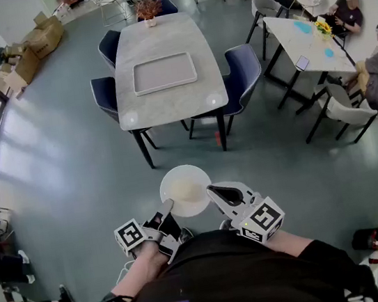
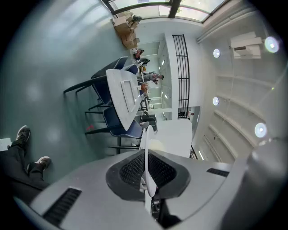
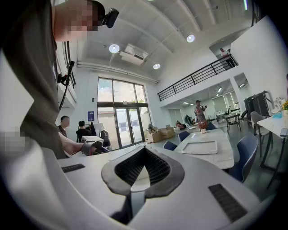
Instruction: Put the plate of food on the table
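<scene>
Two grippers carry one round white plate (image 1: 184, 189) close in front of the person, above the grey floor. The left gripper (image 1: 167, 210), at the plate's 8 o'clock, is clamped on the rim, which its own view shows edge-on between the pads. The right gripper (image 1: 214, 191), at the plate's 3 o'clock, pinches the opposite rim. A pale mound of food (image 1: 189, 190) lies on the plate. Farther off at 12 o'clock stands a grey marble-topped rectangular table (image 1: 168, 106) bearing a light grey rectangular tray (image 1: 164, 73), with dark blue padded chairs (image 1: 242, 75) around it. At 2 o'clock, two seated people (image 1: 348, 14) are at a white table (image 1: 299, 39).
</scene>
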